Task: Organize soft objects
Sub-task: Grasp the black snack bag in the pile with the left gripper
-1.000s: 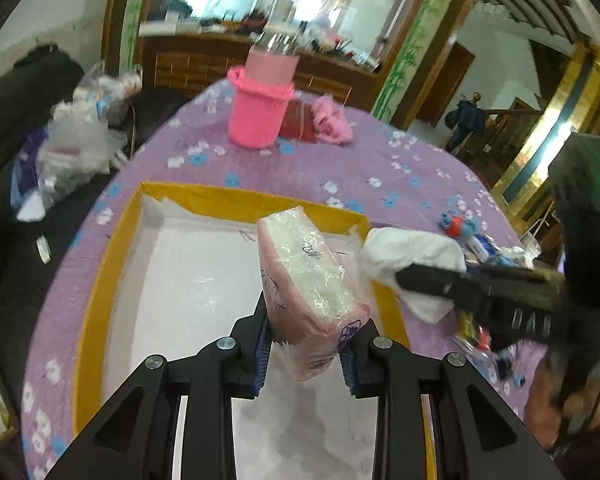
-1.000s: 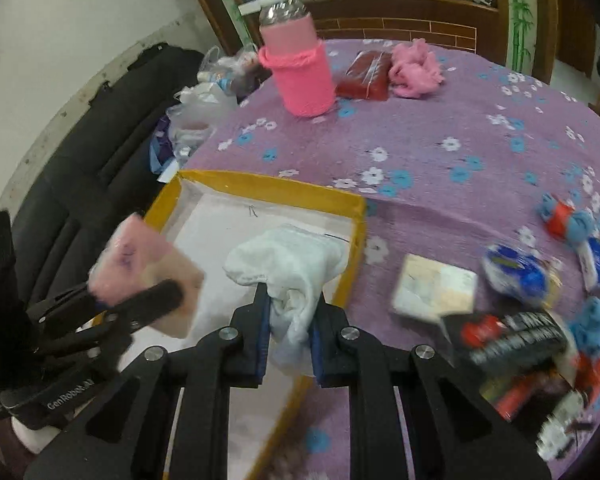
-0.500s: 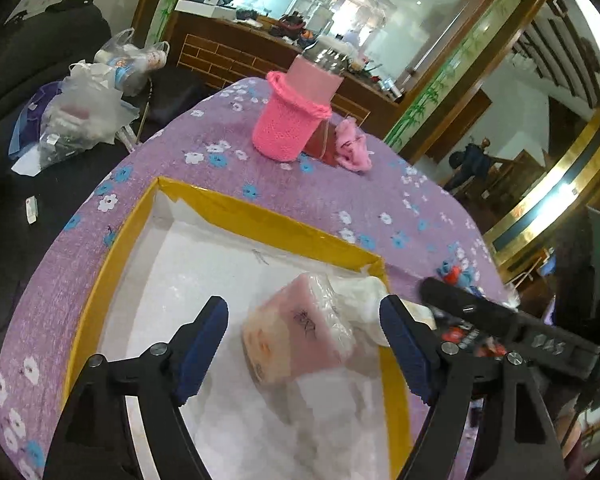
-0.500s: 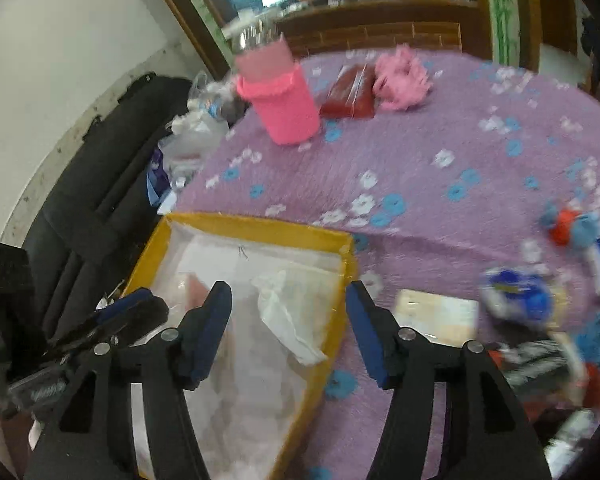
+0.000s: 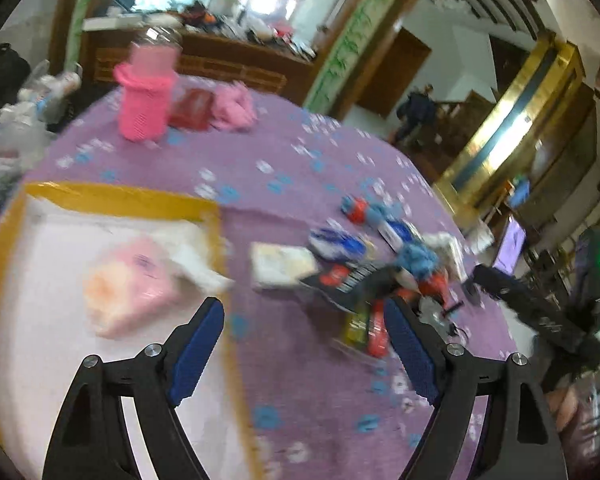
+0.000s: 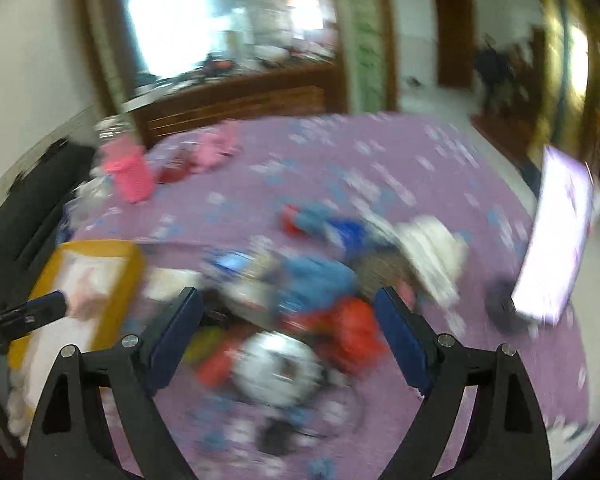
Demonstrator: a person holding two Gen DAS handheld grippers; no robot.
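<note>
Now that both claws have let go, the pink tissue pack (image 5: pixel 130 286) and the white cloth (image 5: pixel 192 258) lie inside the yellow-rimmed tray (image 5: pixel 116 200), where a second ago each was still pinched in a claw above it. The left claw (image 5: pixel 304 354) has its jaws opening with nothing between them, and it has swung off the tray toward the purple flowered surface (image 5: pixel 300 160). The right claw (image 6: pixel 288 338) is likewise released, jaws opening and empty, and now looks down on the blurred heap of mixed items (image 6: pixel 316 292) well to the side of the tray. Two soft things look delivered, so the sorting seems to move on to the heap. The white pad (image 5: pixel 282 266) just beside the tray is a likely next pick, though blur hides most of the heap's contents.
</note>
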